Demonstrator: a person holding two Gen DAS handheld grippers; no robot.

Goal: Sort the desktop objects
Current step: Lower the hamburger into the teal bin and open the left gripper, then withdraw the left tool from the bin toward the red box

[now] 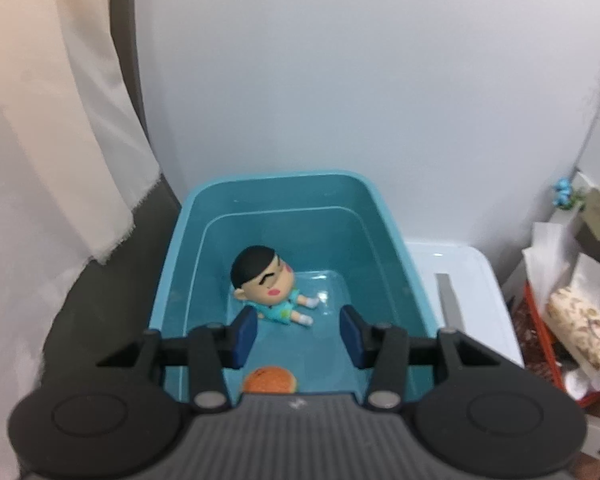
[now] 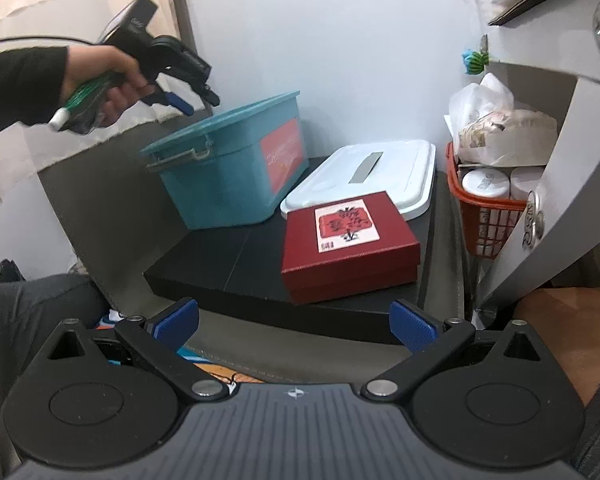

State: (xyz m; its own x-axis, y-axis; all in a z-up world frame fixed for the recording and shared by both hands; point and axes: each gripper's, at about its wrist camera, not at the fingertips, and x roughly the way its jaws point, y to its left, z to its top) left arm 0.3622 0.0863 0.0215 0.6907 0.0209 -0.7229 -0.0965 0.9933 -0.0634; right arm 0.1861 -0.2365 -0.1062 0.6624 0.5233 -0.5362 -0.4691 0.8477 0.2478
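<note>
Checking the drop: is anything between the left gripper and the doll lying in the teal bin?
Nothing visible. The left gripper hangs open and empty above the teal bin; the doll lies on the bin floor beyond its fingertips, an orange toy nearer the camera.

We see the teal bin [image 2: 228, 168] at the back of the black board [image 2: 236, 268], with the left gripper [image 2: 198, 102] hovering above its rim. Right of the bin lies a white lid [image 2: 396, 184]; a red box [image 2: 348, 246] sits in front of that lid. Our right gripper [image 2: 296, 326] gapes empty nearest us.
</note>
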